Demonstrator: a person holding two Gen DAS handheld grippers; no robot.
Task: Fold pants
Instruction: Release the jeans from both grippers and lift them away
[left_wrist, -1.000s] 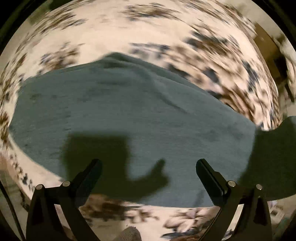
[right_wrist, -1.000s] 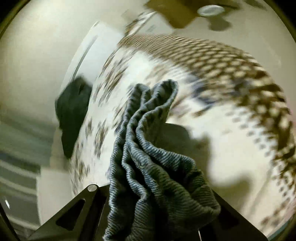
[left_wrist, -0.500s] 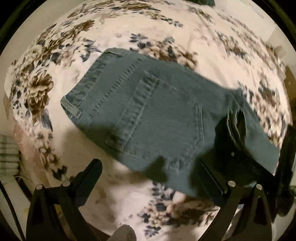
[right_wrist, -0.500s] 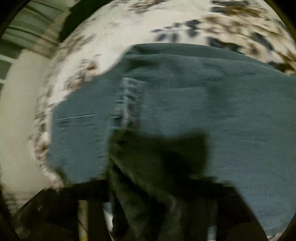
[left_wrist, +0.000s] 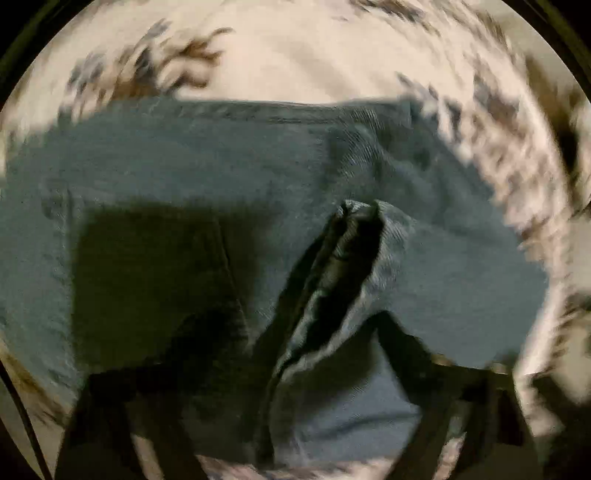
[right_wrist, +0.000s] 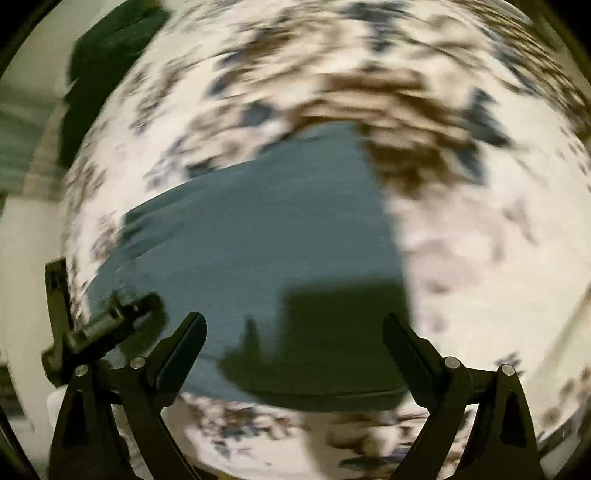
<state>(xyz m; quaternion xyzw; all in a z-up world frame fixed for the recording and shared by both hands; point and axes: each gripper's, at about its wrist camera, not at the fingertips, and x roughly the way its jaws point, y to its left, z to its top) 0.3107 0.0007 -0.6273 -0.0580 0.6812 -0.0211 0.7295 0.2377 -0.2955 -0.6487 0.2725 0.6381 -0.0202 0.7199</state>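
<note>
The grey-blue denim pants (left_wrist: 229, 173) lie on a flowered bed cover. In the blurred left wrist view a bunched fold of the pants (left_wrist: 332, 288) rises between my left gripper's (left_wrist: 295, 373) dark fingers; whether they are closed on it is not clear. In the right wrist view the pants (right_wrist: 258, 236) lie flat ahead. My right gripper (right_wrist: 293, 332) is open and empty, just above their near edge. The other gripper (right_wrist: 107, 325) shows at the left, over the pants' left end.
The white, brown and blue flowered bed cover (right_wrist: 461, 229) surrounds the pants. A dark garment (right_wrist: 107, 66) lies at the bed's far left edge, with a pale wall or floor beyond.
My right gripper has let go of the bunched pants and now stands open over them. My left gripper has dropped close onto a raised fold of the pants.
</note>
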